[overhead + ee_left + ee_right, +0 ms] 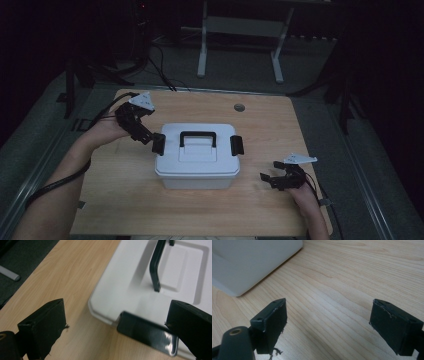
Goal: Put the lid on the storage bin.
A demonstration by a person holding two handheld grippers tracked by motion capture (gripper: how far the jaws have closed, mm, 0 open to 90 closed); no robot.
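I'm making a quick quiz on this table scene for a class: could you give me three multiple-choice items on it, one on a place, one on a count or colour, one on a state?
1. Where is the left gripper?
A. At the latch on the white box's left side
B. Over the table's far right corner
C. On top of the handle

2. How many black side latches show on the white box in the high view?
A. None
B. Two
C. Four

3. How do the right gripper's jaws stand?
A. Shut on the box
B. Shut on nothing
C. Open over bare table

Key: 1 A, its jaws flank the left latch. 2 B, one on each side. 3 C, wood shows between the jaws.
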